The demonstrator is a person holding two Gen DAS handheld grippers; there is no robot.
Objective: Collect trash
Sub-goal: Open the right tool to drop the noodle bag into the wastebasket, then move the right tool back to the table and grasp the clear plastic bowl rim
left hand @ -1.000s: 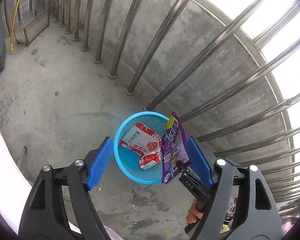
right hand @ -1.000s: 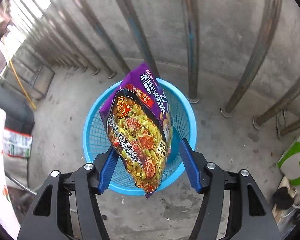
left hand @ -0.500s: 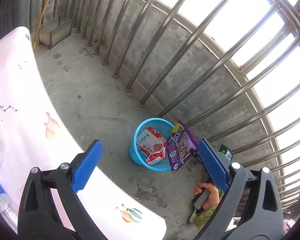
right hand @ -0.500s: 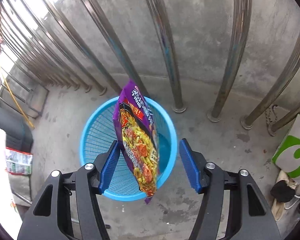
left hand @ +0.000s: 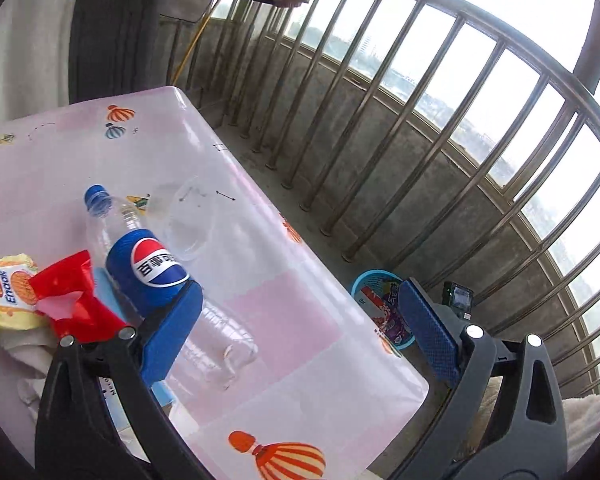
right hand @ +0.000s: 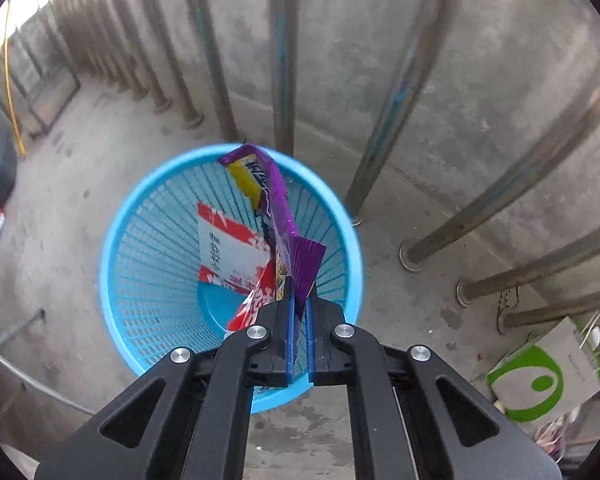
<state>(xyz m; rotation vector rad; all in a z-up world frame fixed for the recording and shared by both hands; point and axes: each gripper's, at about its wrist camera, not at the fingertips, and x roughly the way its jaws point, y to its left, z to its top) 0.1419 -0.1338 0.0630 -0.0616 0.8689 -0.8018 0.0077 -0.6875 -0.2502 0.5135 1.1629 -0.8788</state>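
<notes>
The right gripper (right hand: 299,322) points down over the round blue plastic mesh basket (right hand: 148,240), which stands on the concrete floor (right hand: 80,168) just in front of the steel railing bars (right hand: 284,60). Its blue jaws are closed together. The lower corner of the purple snack packet (right hand: 280,216) sits at the jaw tips; whether the pads actually pinch it cannot be told. The packet leans inside the basket against the far rim, touching a red-and-white wrapper (right hand: 230,252) that lies on the basket's mesh wall. A white paper bag with a green logo (right hand: 540,376) lies on the floor to the right, apart from the basket.

The left gripper (left hand: 296,328) is over the table with a pink-and-white balloon-print cover (left hand: 280,280). Its jaws are spread fully, with nothing pressed between them. On the table lie a clear plastic cola bottle with a blue label and blue cap (left hand: 148,268), on its side, a clear plastic cup (left hand: 188,220) just beside it, a crumpled red wrapper (left hand: 72,296) and a yellow biscuit packet (left hand: 8,288), the last two touching. The basket (left hand: 374,280) is visible on the floor beyond the table edge.
</notes>
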